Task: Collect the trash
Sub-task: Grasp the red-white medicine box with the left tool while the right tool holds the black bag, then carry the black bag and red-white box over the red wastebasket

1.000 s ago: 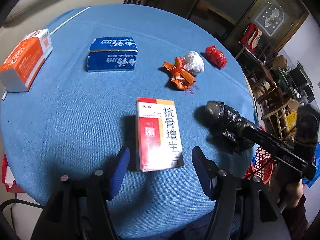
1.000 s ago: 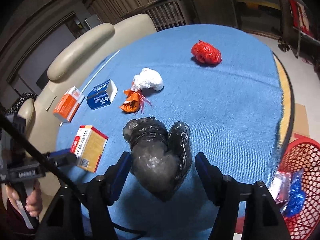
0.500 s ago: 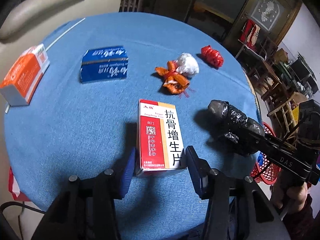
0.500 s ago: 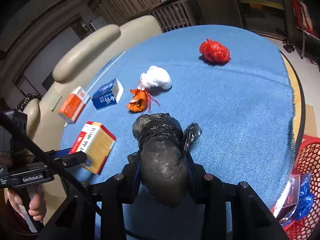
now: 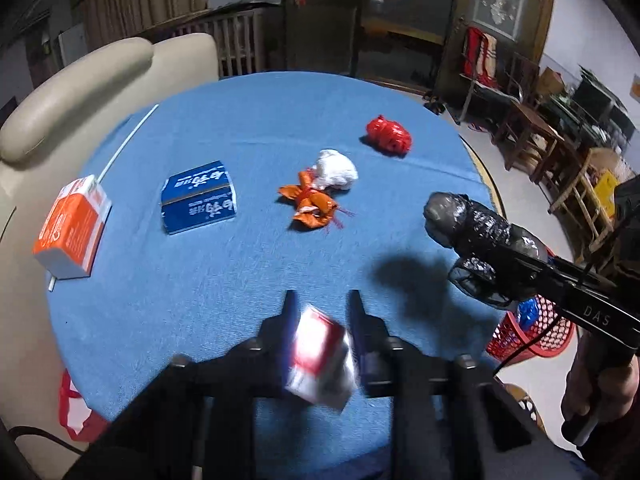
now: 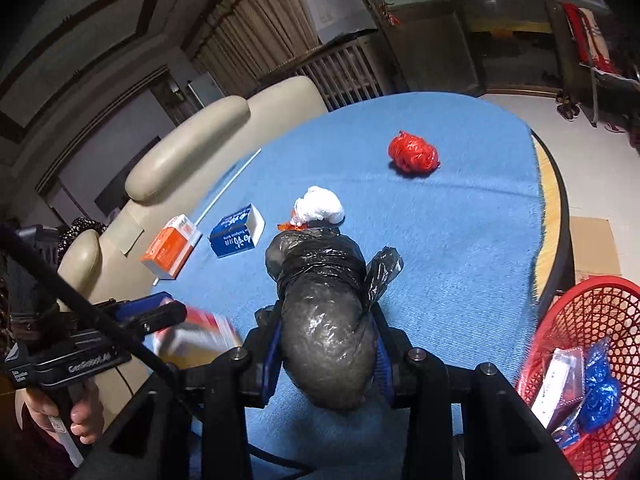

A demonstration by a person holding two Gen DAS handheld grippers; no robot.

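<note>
My left gripper (image 5: 322, 308) is shut on a red-and-white medicine box (image 5: 320, 360), blurred and lifted off the blue table (image 5: 240, 288). My right gripper (image 6: 326, 340) is shut on a knotted black bag (image 6: 324, 312), also held above the cloth. In the left wrist view that black bag (image 5: 468, 216) hangs at the right. Lying on the table are a red bag (image 5: 390, 140), a white bag (image 5: 336, 168), an orange bag (image 5: 312, 204), a blue box (image 5: 198, 198) and an orange box (image 5: 72, 228).
A red mesh basket (image 6: 580, 320) stands on the floor past the table's right edge, with blue and clear wrappers inside. A beige padded chair (image 5: 80, 84) borders the table's left side. A thin white stick (image 5: 128, 140) lies near that edge.
Both grippers closed, the left on the red-and-white box and the right on the black bag. Both then rose, lifting their loads off the cloth.
</note>
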